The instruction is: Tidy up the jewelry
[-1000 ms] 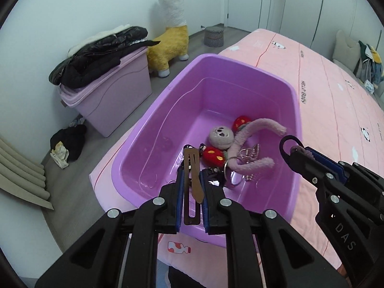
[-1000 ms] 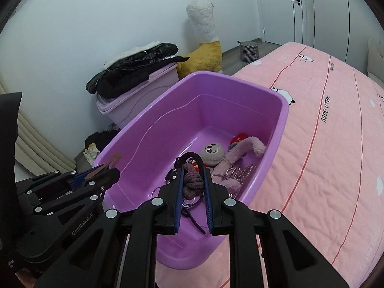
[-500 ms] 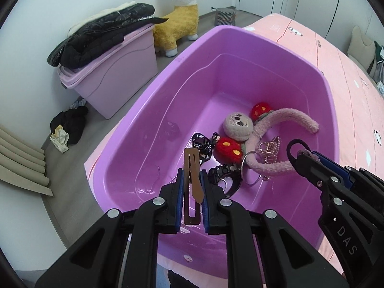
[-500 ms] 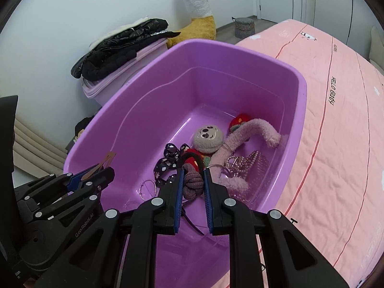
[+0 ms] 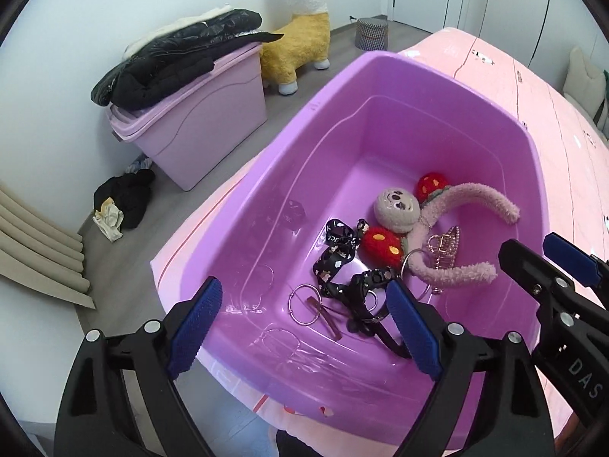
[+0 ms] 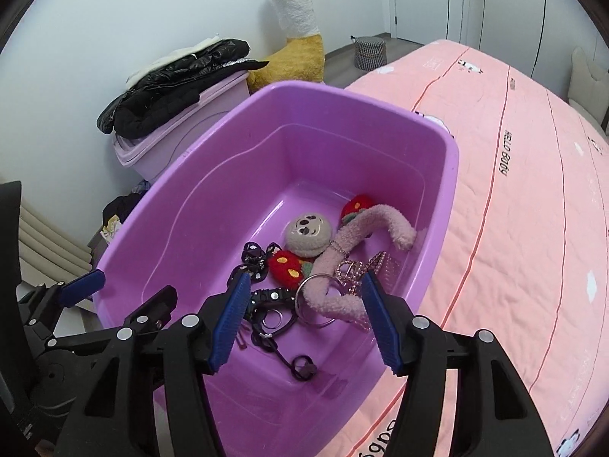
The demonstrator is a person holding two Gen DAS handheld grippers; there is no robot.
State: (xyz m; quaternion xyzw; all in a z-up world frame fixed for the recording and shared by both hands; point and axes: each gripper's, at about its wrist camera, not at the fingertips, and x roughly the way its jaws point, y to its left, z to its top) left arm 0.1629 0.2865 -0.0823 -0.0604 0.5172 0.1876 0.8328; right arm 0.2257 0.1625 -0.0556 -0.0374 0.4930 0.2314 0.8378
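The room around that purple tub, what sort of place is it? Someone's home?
Most likely a bedroom at home. The purple tub sits on a bed with a pink quilt, a big plush llama stands on the floor by the wall, and a black jacket lies piled on a lilac storage bin.

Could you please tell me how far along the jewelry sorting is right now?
Done: plush headband, hair clip, dark cord piece and other trinkets lie in the purple bin. In hand: nothing; left tongs and right tongs are opening, empty. Left: no stray jewelry visible on the bed.
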